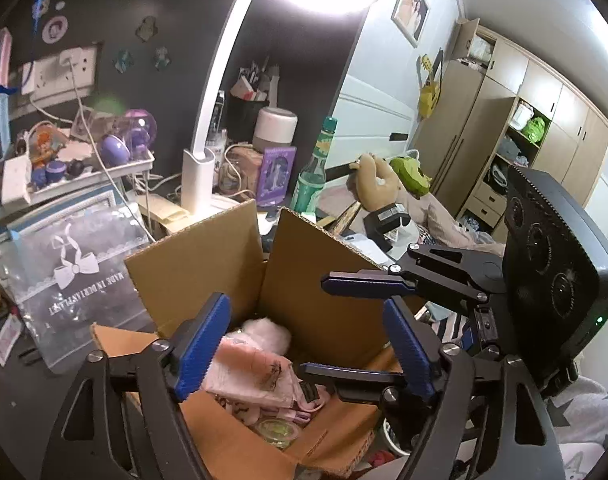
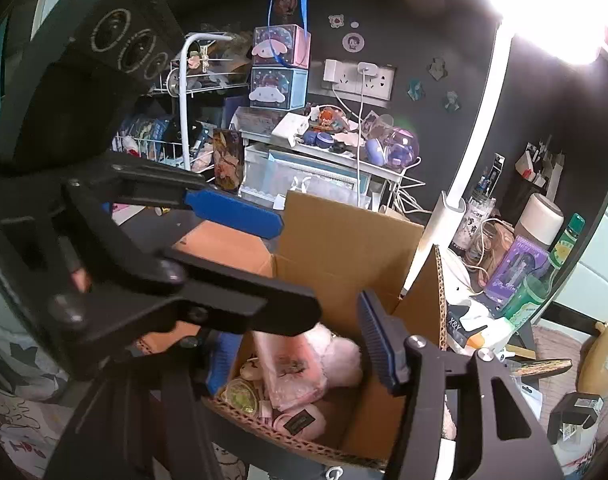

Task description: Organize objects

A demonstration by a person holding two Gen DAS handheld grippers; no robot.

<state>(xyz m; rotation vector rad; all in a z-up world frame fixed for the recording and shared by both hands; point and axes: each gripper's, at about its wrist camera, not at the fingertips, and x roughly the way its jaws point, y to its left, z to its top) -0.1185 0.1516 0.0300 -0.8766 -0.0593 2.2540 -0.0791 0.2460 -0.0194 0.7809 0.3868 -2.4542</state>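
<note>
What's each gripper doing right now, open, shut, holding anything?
Left gripper: open, holding nothing, over the open cardboard box.
Right gripper: open, holding nothing, over the same box.

top: we see the cardboard box (image 1: 304, 280) mouth open above, flaps upright at the back | floor: pink pouches (image 1: 252, 364) and a round tin (image 2: 242, 396) cover it | crowding: left gripper (image 1: 304, 344) and right gripper (image 2: 300, 356) both spread over the opening, crossing | behind: lamp base (image 1: 199, 176) and green bottle (image 1: 312, 172) stand near the flaps
</note>
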